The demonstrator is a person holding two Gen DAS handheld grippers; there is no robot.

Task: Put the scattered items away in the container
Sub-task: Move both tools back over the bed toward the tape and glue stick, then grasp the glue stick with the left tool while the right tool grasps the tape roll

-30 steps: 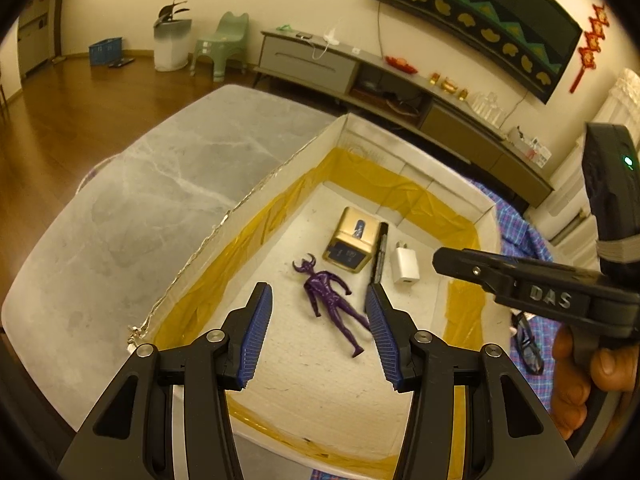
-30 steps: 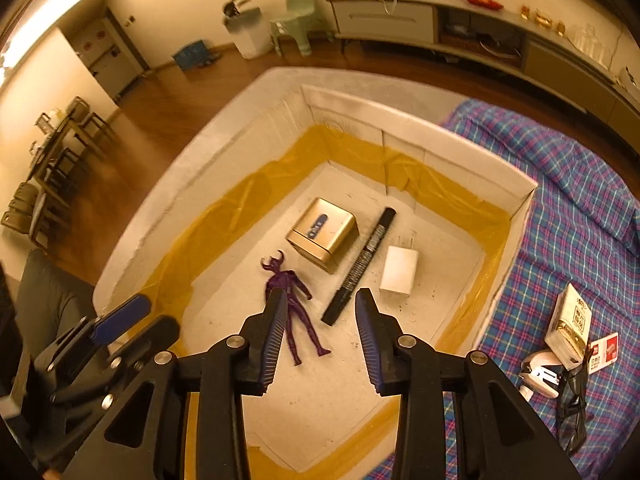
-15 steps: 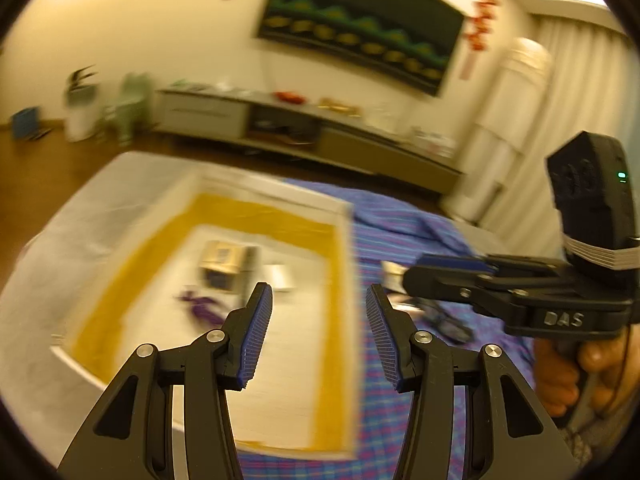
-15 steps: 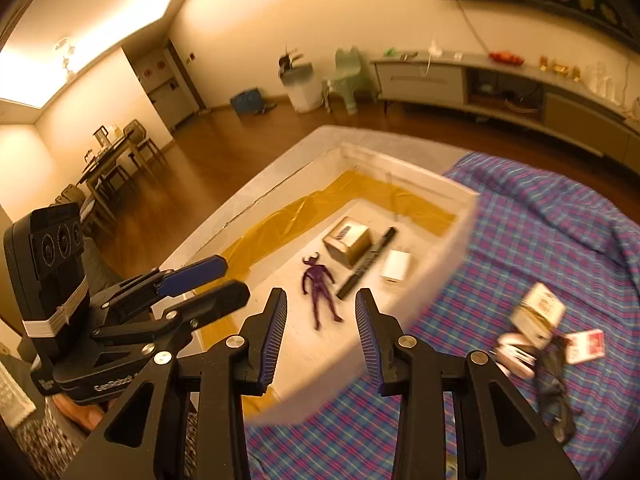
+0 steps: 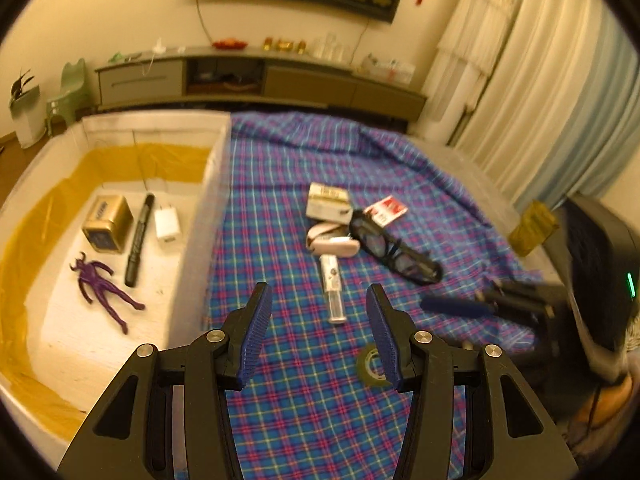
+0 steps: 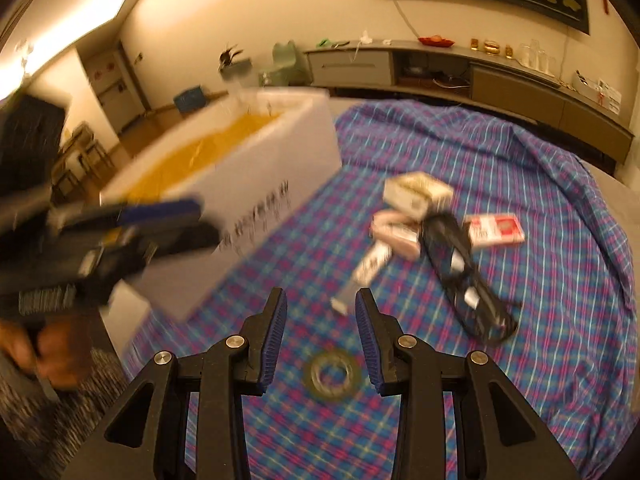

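Note:
The white container (image 5: 202, 216) with yellow lining sits at the left and holds a purple figure (image 5: 102, 288), a gold tin (image 5: 107, 223), a black marker (image 5: 139, 240) and a white charger (image 5: 167, 224). On the plaid cloth (image 5: 280, 240) lie a small bottle (image 5: 333, 288), a tape roll (image 6: 332, 374), black glasses (image 5: 394, 248), a pale case (image 5: 334, 240), a cream box (image 5: 328, 200) and a red card pack (image 5: 386, 210). My left gripper (image 5: 318, 336) is open and empty above the cloth near the bottle. My right gripper (image 6: 320, 338) is open and empty just above the tape roll.
The container's white side wall (image 6: 256, 204) stands left of my right gripper. A TV cabinet (image 5: 260, 80) runs along the back wall. Curtains (image 5: 540, 100) hang at the right. A yellow-brown packet (image 5: 534, 228) lies past the cloth's right edge.
Both grippers have swung from over the container to over the cloth on the right and come lower. Both stay open and empty. The items in the container have not moved.

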